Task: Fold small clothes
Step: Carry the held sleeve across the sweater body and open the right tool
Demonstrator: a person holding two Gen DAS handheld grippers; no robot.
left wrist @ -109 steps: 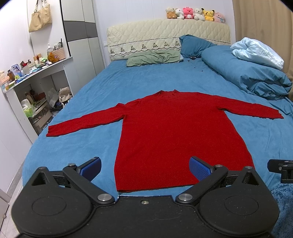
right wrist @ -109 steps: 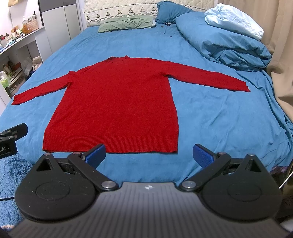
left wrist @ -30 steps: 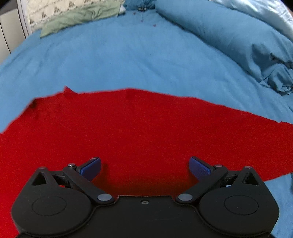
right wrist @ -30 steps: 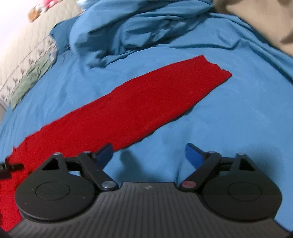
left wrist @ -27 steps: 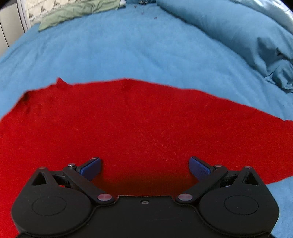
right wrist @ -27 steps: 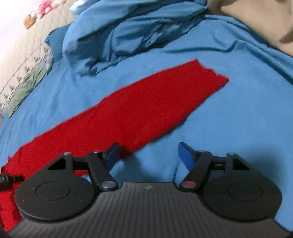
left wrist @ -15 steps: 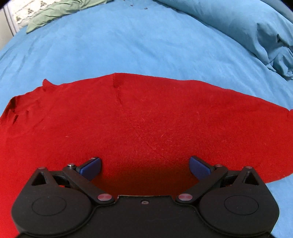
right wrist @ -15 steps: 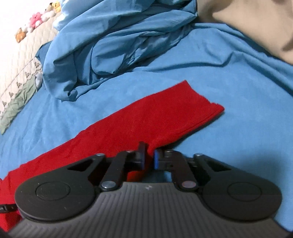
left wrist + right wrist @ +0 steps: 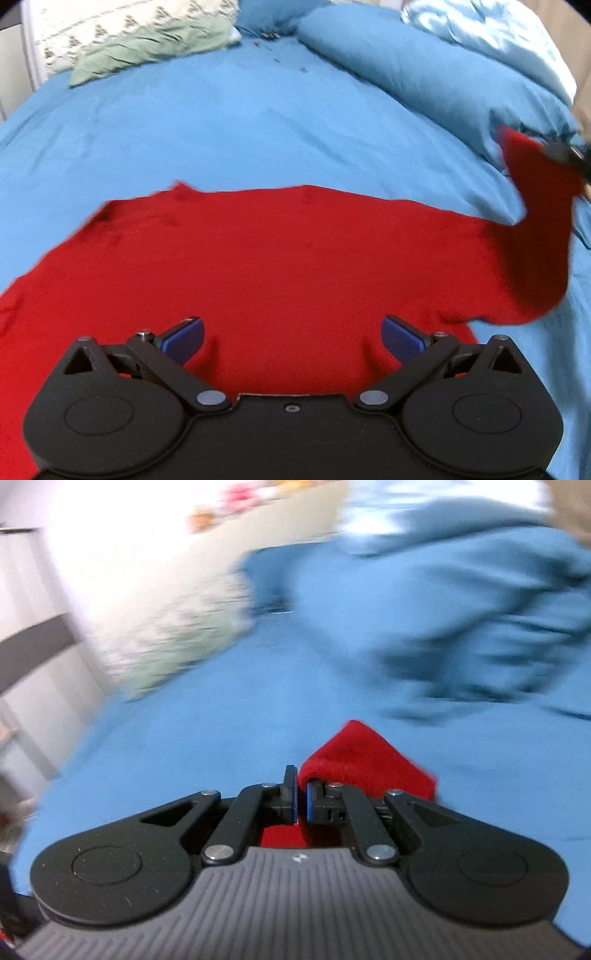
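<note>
A red long-sleeved sweater (image 9: 280, 258) lies spread on the blue bed. My left gripper (image 9: 291, 338) hovers open over its body, nothing between the blue pads. At the right edge of the left wrist view the sweater's right sleeve (image 9: 532, 229) is lifted off the bed, its cuff hanging from the other gripper's tip (image 9: 563, 153). In the blurred right wrist view my right gripper (image 9: 301, 797) is shut on that red sleeve cuff (image 9: 364, 764), which sticks out to the right of the closed pads.
A bunched blue duvet (image 9: 436, 70) with a pale blue pillow on it fills the right side of the bed. A green pillow (image 9: 147, 48) lies by the quilted headboard (image 9: 122, 26). Bare blue sheet (image 9: 229, 133) stretches beyond the sweater.
My right gripper closed on the sleeve cuff and lifted it up off the bed, swinging left. The left gripper stayed open and drew back slightly over the sweater's body.
</note>
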